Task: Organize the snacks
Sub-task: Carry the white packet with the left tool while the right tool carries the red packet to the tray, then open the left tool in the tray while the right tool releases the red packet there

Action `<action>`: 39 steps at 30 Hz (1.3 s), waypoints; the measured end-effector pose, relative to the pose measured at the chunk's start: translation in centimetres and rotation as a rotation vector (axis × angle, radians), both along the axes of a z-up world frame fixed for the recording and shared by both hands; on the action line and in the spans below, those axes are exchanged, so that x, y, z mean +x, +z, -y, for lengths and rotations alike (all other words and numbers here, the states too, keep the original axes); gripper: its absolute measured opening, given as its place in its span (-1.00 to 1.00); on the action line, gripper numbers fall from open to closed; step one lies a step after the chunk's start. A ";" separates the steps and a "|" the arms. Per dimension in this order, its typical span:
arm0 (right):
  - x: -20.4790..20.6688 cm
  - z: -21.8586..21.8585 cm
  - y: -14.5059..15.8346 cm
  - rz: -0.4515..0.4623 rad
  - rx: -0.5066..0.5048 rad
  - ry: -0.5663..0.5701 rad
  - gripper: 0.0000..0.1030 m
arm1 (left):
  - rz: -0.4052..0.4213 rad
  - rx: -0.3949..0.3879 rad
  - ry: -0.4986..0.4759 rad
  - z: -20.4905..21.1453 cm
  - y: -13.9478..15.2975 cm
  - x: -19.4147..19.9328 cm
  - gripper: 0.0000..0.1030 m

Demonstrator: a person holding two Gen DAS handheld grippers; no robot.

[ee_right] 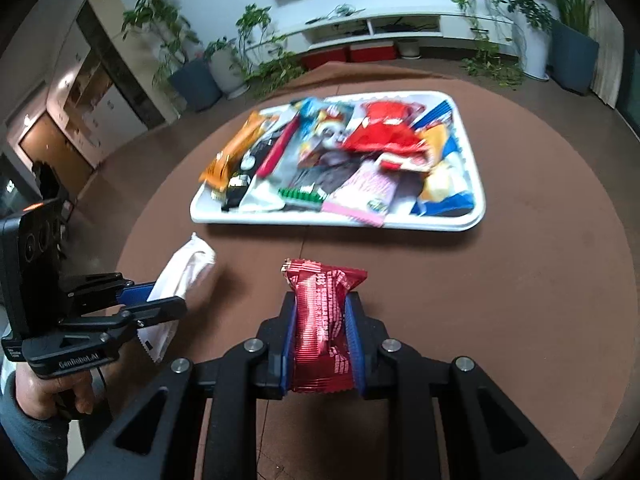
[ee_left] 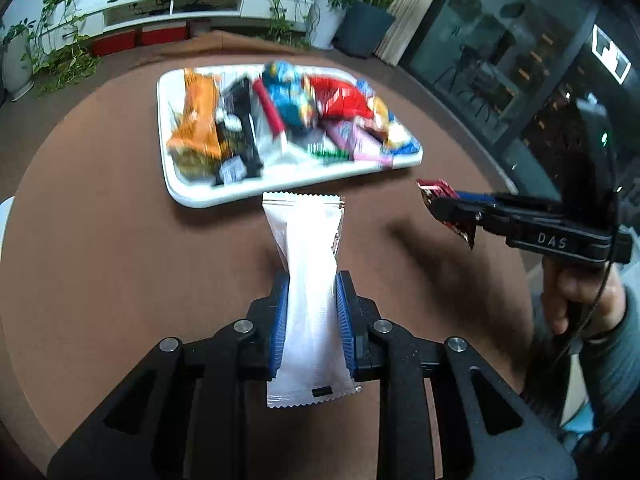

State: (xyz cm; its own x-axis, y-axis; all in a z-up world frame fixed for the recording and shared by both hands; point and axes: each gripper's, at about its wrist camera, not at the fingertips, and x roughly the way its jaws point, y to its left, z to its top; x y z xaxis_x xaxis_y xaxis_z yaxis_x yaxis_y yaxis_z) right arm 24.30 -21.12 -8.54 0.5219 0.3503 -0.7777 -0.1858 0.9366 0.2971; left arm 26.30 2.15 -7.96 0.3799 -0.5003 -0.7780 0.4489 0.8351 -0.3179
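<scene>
In the left wrist view my left gripper (ee_left: 312,280) is shut on a long white snack packet (ee_left: 308,236), held lengthwise above the brown table. My right gripper (ee_right: 322,300) is shut on a red foil snack packet (ee_right: 320,320), also off the table. Each shows in the other's view: the right gripper (ee_left: 434,204) with the red packet (ee_left: 436,189) at the right, the left gripper (ee_right: 172,296) with the white packet (ee_right: 186,268) at the left. Beyond both lies a white tray (ee_right: 320,222) piled with several colourful snack packets, blurred. The tray's (ee_left: 208,196) near rim is just past the white packet.
The round brown table (ee_left: 120,260) has bare surface between the grippers and the tray. A hand (ee_left: 576,296) in a grey sleeve holds the right gripper; another hand (ee_right: 44,392) holds the left. Potted plants (ee_right: 192,76) and a white low shelf (ee_right: 400,28) stand beyond the table.
</scene>
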 end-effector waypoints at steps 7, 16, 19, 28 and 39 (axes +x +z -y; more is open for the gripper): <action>1.4 3.8 3.8 0.068 0.046 -0.074 -0.53 | 0.063 -0.064 0.059 -1.3 4.4 3.2 -0.60; 5.8 4.5 10.5 0.192 0.066 -0.096 -0.52 | 0.120 -0.110 0.111 -0.5 8.8 9.5 -0.59; 8.5 3.4 11.6 0.204 0.067 -0.077 -0.52 | 0.118 -0.118 0.128 0.2 8.9 11.4 -0.59; 14.9 0.2 5.7 0.078 0.066 -0.069 -0.52 | 0.078 -0.070 0.156 2.7 4.2 15.4 -0.59; 17.6 -0.9 1.5 0.015 0.017 -0.090 -0.51 | 0.055 -0.036 0.174 4.1 -0.2 17.7 -0.56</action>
